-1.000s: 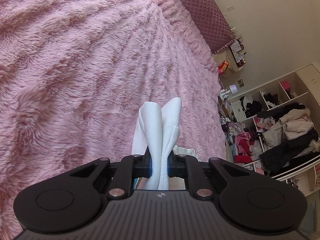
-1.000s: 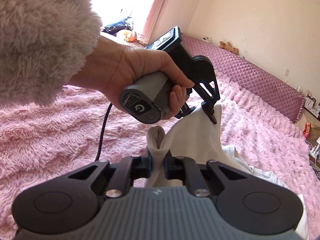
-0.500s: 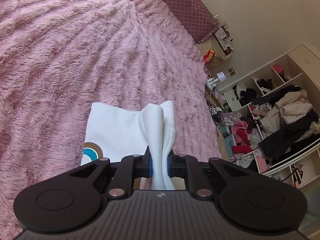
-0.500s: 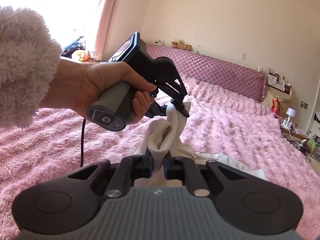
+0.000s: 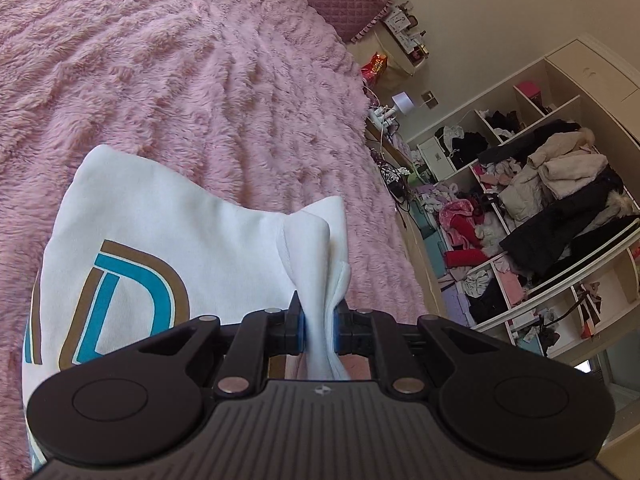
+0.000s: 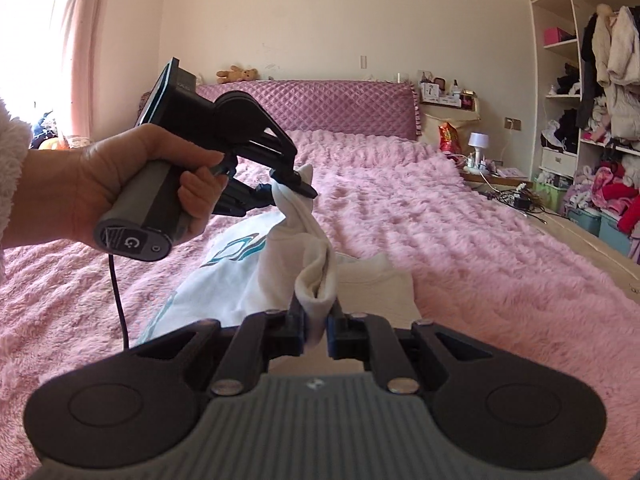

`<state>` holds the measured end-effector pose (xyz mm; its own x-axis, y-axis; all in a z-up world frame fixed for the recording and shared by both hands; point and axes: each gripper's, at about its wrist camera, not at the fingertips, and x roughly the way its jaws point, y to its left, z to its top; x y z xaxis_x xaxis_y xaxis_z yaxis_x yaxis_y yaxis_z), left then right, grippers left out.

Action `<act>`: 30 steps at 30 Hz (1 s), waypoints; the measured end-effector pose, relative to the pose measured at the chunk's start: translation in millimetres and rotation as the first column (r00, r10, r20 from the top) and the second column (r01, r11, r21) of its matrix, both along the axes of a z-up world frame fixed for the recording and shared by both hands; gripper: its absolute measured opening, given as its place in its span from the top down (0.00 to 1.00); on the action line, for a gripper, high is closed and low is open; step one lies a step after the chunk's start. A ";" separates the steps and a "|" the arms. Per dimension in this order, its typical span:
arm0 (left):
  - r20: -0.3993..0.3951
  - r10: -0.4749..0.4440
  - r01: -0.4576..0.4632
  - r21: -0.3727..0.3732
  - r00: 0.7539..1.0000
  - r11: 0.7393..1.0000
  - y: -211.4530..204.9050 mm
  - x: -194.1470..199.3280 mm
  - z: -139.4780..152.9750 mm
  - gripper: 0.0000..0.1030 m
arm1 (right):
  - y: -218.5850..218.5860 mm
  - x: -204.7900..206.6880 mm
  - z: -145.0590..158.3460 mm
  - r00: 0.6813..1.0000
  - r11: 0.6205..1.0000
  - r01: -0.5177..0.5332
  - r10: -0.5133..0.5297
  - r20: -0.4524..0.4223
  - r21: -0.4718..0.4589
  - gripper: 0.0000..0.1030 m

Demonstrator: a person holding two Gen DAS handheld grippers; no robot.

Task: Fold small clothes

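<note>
One white garment (image 5: 168, 240) and two grippers are counted, with one bare hand (image 6: 100, 184) seen wrapped round a gripper handle. The left gripper (image 5: 319, 330) is clamped narrowly on a bunched fold of the garment, and the right gripper (image 6: 317, 330) is likewise closed on another bunched edge of it. The garment is held up at these two points above a fluffy pink blanket (image 5: 180, 80), while its lower part is draped down onto the blanket.

In the left wrist view the printed face is shown: a large letter-like logo (image 5: 120, 300) in teal, outlined in brown, on plain white cloth. In the right wrist view only a sliver of that teal print (image 6: 236, 250) is seen, but the left gripper (image 6: 294, 188) is shown from outside, with its cable hanging down, pinching a peak of the fabric. A quilted purple headboard (image 6: 312, 108) is shown across the far end of the bed, and open shelves (image 5: 560, 208) crammed with clothes are visible in both views
</note>
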<state>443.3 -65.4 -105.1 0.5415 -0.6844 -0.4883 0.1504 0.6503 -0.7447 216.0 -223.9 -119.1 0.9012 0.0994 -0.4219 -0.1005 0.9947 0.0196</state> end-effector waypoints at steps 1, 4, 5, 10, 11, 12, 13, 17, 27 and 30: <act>-0.004 -0.010 0.010 0.007 1.000 1.000 -10.0 -0.7 -2.0 0.87 | -8.0 -0.8 -2.3 1.000 1.000 0.015 -0.015 -0.007 0.008 0.96; -0.010 -0.028 0.028 0.038 1.000 0.999 -34.2 -1.7 -8.0 0.87 | -30.6 -6.8 -12.4 0.998 0.998 0.059 -0.058 -0.025 0.027 0.96; -0.012 -0.031 0.032 0.052 0.999 0.998 -42.3 -1.9 -11.1 0.87 | -37.2 -8.1 -16.2 0.997 0.997 0.070 -0.069 -0.035 0.040 0.96; -0.030 -0.039 0.043 0.117 0.999 0.992 -70.7 -4.4 -24.8 0.87 | -61.3 -10.9 -36.8 0.991 0.989 0.109 -0.100 -0.088 0.101 0.96; -0.031 -0.041 0.044 0.123 0.999 0.991 -74.0 -4.9 -26.4 0.87 | -65.9 -10.2 -41.4 0.989 0.987 0.119 -0.108 -0.099 0.110 0.96; -0.030 -0.044 0.047 0.133 0.999 0.990 -77.6 -5.9 -27.7 0.87 | -70.3 -8.9 -44.6 0.988 0.985 0.125 -0.113 -0.106 0.119 0.96; -0.029 -0.046 0.050 0.141 0.999 0.989 -79.9 -6.4 -28.7 0.87 | -72.3 -9.9 -47.3 0.987 0.984 0.129 -0.116 -0.109 0.124 0.96; -0.016 -0.053 0.055 0.173 0.998 0.983 -90.1 -9.1 -28.6 0.87 | -79.2 -8.3 -54.1 0.985 0.978 0.147 -0.131 -0.110 0.149 0.96; -0.004 -0.072 0.072 0.196 0.997 0.978 -109.5 -10.0 -29.0 0.87 | -87.4 -13.0 -56.8 0.976 0.962 0.205 -0.186 -0.114 0.182 0.97; 0.001 -0.098 0.095 0.229 0.995 0.969 -117.7 -8.5 -30.3 0.87 | -91.1 -14.5 -59.6 0.973 0.957 0.218 -0.197 -0.123 0.192 0.97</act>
